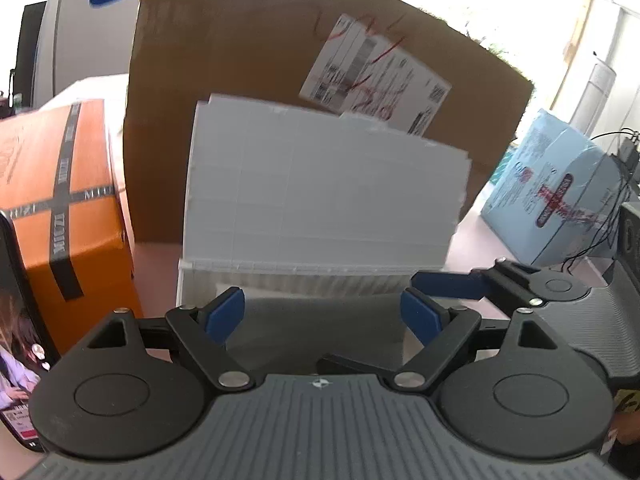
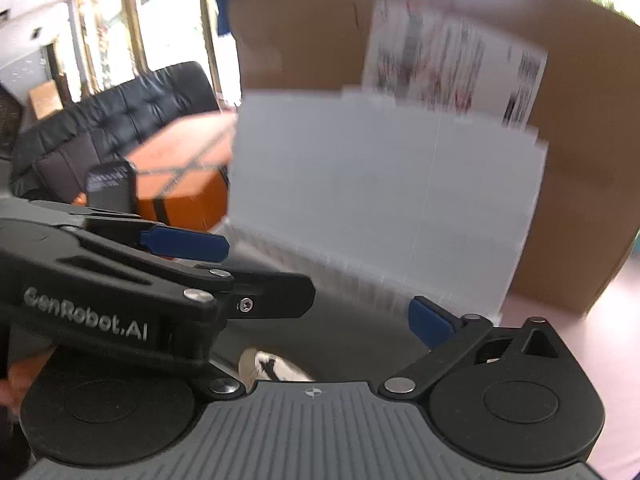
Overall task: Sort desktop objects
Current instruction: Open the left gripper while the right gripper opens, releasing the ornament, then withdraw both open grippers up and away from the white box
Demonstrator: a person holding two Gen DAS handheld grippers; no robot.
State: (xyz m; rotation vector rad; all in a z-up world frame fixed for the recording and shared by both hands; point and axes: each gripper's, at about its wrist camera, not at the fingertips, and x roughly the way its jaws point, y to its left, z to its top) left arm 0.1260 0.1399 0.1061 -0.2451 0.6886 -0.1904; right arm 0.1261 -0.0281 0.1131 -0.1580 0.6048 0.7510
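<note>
A white corrugated plastic box stands in front of me with its lid raised against a big cardboard carton. My left gripper is open just over the box's near edge, with only the grey, shadowed inside between its blue pads. One blue finger of the right gripper reaches in from the right. In the right wrist view the right gripper is open before the same box; the left gripper's body hides its left finger. A small white object with dark marks lies low between them.
An orange taped box stands at the left and a light blue box with cables at the right on the pinkish table. A dark printed package is at the far left edge. A black sofa is behind.
</note>
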